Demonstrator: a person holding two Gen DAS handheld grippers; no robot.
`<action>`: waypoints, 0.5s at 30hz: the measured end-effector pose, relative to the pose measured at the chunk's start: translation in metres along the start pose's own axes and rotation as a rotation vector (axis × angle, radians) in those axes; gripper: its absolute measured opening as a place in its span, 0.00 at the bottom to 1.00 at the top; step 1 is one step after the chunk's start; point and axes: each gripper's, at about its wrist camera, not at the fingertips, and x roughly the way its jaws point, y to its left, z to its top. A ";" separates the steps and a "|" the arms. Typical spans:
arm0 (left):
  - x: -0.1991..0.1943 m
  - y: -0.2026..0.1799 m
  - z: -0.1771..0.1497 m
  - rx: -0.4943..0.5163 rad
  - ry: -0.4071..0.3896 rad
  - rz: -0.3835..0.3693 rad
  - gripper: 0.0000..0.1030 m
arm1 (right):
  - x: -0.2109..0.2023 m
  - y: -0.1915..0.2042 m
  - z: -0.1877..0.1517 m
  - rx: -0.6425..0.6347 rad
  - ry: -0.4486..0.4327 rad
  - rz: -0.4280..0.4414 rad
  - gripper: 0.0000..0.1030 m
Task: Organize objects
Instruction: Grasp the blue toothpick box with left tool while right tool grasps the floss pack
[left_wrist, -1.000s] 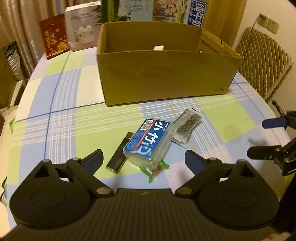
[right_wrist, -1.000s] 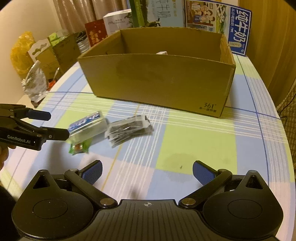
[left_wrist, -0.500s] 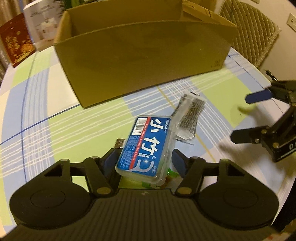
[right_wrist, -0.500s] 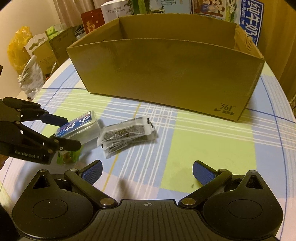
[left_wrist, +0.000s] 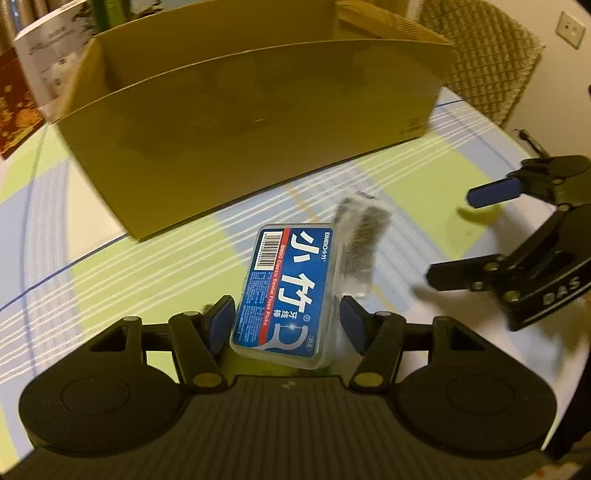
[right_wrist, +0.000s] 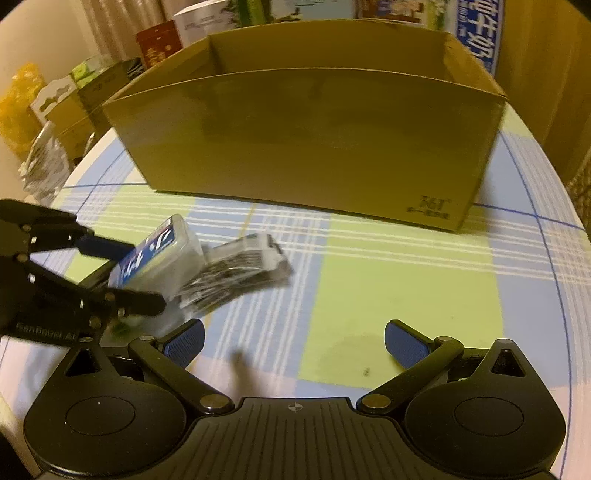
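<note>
Checked cloth in green, blue and white covers the round table (right_wrist: 388, 288); warm indoor light, curtains and a woven chair (left_wrist: 480, 59) behind. Clear plastic floss-pick box (left_wrist: 286, 295) with a blue label sits between the blue pads of the left gripper (left_wrist: 287, 323) — pads close against both long sides, pinching it. From the right wrist view the box (right_wrist: 162, 254) looks tilted, its far end raised, and whether it is fully off the cloth is hard to tell. Just beside it, to its right, lies a clear packet of dark small items (left_wrist: 360, 236), blurred, flat on the cloth and touching or nearly touching the box. Something green (right_wrist: 122, 325) shows under the left gripper's lower finger, too blurred to name. Right gripper (right_wrist: 293, 341) hovers over bare cloth with its fingers spread wide, holding nothing — seen from the left as well (left_wrist: 454, 236), well to the right of the packet. Beyond everything stands an open brown cardboard box (right_wrist: 314, 147), its near wall facing both grippers. Printed cartons (right_wrist: 476, 33) and a red carton (right_wrist: 159, 44) stand behind it; bags and boxes (right_wrist: 44, 122) crowd the room's left edge.
</note>
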 end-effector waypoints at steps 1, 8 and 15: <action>0.002 -0.003 0.002 0.001 0.003 -0.014 0.55 | -0.001 -0.003 -0.001 0.010 0.000 -0.006 0.98; 0.000 -0.023 0.011 0.009 -0.017 -0.058 0.55 | -0.006 -0.017 -0.003 0.050 -0.003 -0.016 0.98; -0.026 0.006 0.008 -0.066 -0.046 0.085 0.53 | 0.005 0.006 0.007 0.052 -0.028 0.052 0.98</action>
